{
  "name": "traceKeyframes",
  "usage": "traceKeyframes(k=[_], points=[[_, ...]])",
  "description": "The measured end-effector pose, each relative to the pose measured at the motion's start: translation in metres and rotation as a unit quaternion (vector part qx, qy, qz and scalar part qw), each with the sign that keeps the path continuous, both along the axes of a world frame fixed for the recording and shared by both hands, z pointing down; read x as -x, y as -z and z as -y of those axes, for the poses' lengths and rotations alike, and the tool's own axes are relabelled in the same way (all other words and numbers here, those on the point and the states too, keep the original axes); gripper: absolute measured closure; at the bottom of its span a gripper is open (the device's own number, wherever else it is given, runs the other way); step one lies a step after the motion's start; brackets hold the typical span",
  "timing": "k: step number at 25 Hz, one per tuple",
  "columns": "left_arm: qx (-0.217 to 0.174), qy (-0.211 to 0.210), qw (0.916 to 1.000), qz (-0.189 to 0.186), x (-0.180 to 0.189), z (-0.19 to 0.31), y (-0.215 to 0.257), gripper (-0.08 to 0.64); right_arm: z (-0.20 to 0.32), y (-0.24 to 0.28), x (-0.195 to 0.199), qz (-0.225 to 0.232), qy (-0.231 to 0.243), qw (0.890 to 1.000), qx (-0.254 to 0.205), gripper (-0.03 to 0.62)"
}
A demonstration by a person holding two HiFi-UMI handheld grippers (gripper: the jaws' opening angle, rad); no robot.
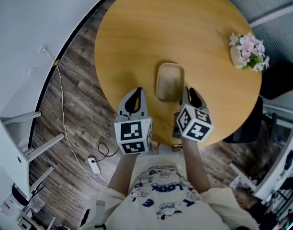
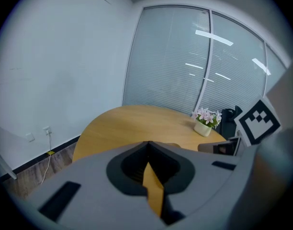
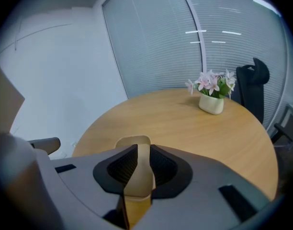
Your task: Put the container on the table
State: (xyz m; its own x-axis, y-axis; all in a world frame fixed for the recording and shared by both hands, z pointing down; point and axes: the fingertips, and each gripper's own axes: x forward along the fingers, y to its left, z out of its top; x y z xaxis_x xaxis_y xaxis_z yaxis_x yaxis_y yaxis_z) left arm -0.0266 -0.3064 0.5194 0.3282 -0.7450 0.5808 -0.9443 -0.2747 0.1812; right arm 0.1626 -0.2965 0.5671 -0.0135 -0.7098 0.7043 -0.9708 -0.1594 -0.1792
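Round table bears container and flowerpot.

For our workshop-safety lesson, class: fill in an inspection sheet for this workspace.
Surface: round wooden table.
Job's things: beige container, apparently resting on the table near its front edge.
Clutter: flower pot at the table's far right.
Grippers: left gripper shut, empty; right gripper closed on the container's right rim.
Cables: white cable trailing over the floor.
Surroundings: white wall, blinds, black chair.

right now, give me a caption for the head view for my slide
Right gripper pinches the tan container by its rim on the round table; left gripper shut alongside.
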Motion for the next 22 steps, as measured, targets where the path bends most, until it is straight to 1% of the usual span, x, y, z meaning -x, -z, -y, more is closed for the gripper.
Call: traceKeyframes(k=[3, 5, 9, 13, 16, 22], points=[[-0.029, -0.002, 0.9996, -0.007, -0.004, 0.006, 0.024, 0.557, 0.007, 0.036, 0.005, -0.009, 0.015, 0.999, -0.050, 0.517], [-0.051, -0.005, 0.9986, -0.010, -0.006, 0.010, 0.041, 0.557, 0.011, 0.058, 0.007, -0.020, 0.023, 0.996, -0.081, 0.539], [-0.092, -0.008, 0.9956, -0.016, -0.009, 0.013, 0.076, 0.555, 0.012, 0.095, 0.013, -0.021, 0.036, 0.991, -0.128, 0.557], [-0.125, -0.009, 0.9918, -0.023, -0.010, 0.013, 0.107, 0.557, 0.012, 0.124, 0.018, -0.032, 0.054, 0.985, -0.163, 0.558], [-0.148, -0.007, 0.9887, -0.025, -0.009, 0.012, 0.125, 0.555, 0.013, 0.141, 0.019, -0.038, 0.059, 0.980, -0.185, 0.560], [-0.177, -0.002, 0.9839, -0.026, -0.007, 0.007, 0.150, 0.557, 0.011, 0.168, 0.026, -0.036, 0.066, 0.973, -0.218, 0.561]])
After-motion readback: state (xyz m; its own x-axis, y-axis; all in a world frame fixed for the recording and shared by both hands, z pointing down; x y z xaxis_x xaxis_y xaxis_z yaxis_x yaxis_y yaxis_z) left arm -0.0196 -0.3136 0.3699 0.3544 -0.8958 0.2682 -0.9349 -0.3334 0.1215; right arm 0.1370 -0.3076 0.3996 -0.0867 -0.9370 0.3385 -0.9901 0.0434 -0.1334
